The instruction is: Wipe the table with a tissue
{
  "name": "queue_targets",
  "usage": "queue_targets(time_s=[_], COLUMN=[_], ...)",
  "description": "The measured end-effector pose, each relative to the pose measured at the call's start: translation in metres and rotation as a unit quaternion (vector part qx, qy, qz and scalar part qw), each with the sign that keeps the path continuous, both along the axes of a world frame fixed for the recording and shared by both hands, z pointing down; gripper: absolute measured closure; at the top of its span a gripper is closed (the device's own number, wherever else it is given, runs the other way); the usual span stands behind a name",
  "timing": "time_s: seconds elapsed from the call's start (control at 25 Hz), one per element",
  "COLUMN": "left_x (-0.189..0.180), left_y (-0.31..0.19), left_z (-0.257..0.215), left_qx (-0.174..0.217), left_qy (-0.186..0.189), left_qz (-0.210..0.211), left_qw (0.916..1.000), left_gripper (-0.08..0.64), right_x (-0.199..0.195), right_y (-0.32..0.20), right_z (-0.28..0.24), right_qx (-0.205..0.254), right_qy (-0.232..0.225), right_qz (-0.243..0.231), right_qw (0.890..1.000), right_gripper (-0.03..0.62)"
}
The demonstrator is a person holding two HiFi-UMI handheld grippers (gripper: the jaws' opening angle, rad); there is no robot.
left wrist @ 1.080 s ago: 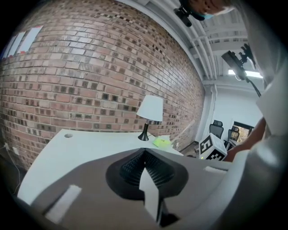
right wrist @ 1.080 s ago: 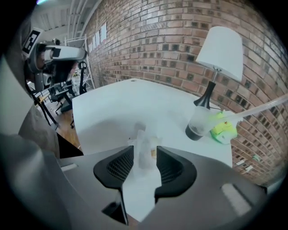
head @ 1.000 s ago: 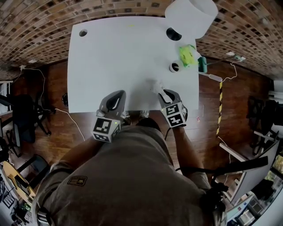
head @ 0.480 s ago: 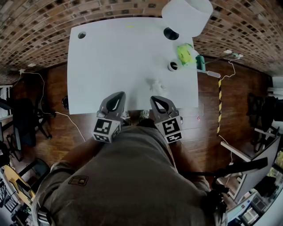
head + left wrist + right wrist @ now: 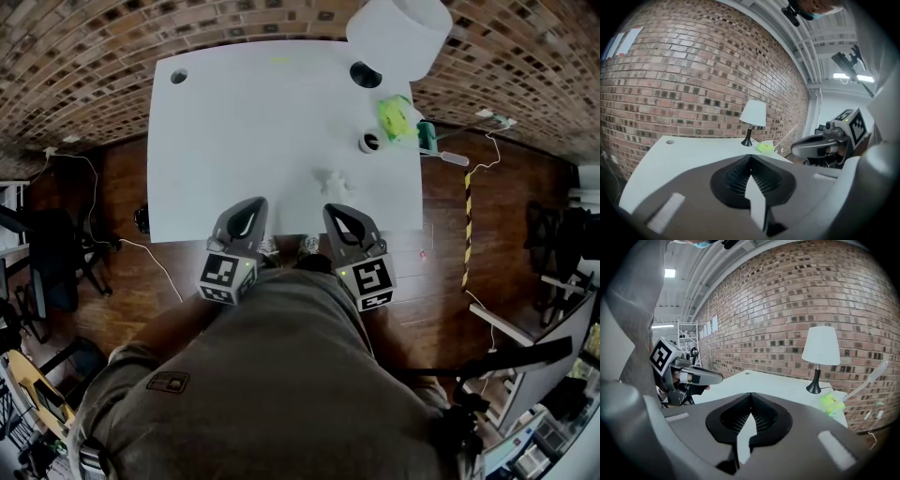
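Observation:
A crumpled white tissue point(image 5: 330, 178) lies loose on the white table point(image 5: 234, 122), a little in from the near edge. My right gripper point(image 5: 332, 210) is shut with nothing in it and hovers at that near edge, just short of the tissue. The left gripper point(image 5: 252, 201) is also shut and empty, level with it to the left. In the left gripper view the left gripper point(image 5: 750, 157) shows its jaws closed together over the table. The right gripper point(image 5: 751, 395) looks the same in the right gripper view.
A white-shaded lamp point(image 5: 401, 34) stands at the far right corner. Near it are a bright green item point(image 5: 396, 117) and a small round white thing point(image 5: 370, 142). A cable hole point(image 5: 178, 75) marks the far left corner. Wooden floor and cables surround the table.
A second ago the right gripper was at the tissue. It has since let go, pulled back to the near edge and risen, shut. The tissue stays on the table; the left gripper kept still.

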State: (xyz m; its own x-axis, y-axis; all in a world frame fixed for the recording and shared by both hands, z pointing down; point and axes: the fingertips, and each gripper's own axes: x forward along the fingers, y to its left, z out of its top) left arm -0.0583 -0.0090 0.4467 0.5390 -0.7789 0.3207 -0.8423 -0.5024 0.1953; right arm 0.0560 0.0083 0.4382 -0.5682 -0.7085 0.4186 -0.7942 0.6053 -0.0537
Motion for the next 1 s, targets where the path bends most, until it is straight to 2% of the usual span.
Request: queue_targets(time_s=[1.0], left_x=[-0.005], left_y=[-0.0024], left_z=[-0.0007], left_qx=[0.001], left_qy=[0.001], left_qz=[-0.007], left_qw=[1.0], left_gripper=[0.56], right_x=[-0.0038], right_y=[-0.0098], right_z=[-0.003], right_qx=[0.002], right_qy=[0.008], right_qz=[0.004], right_qw=[1.0], right_gripper=[0.58])
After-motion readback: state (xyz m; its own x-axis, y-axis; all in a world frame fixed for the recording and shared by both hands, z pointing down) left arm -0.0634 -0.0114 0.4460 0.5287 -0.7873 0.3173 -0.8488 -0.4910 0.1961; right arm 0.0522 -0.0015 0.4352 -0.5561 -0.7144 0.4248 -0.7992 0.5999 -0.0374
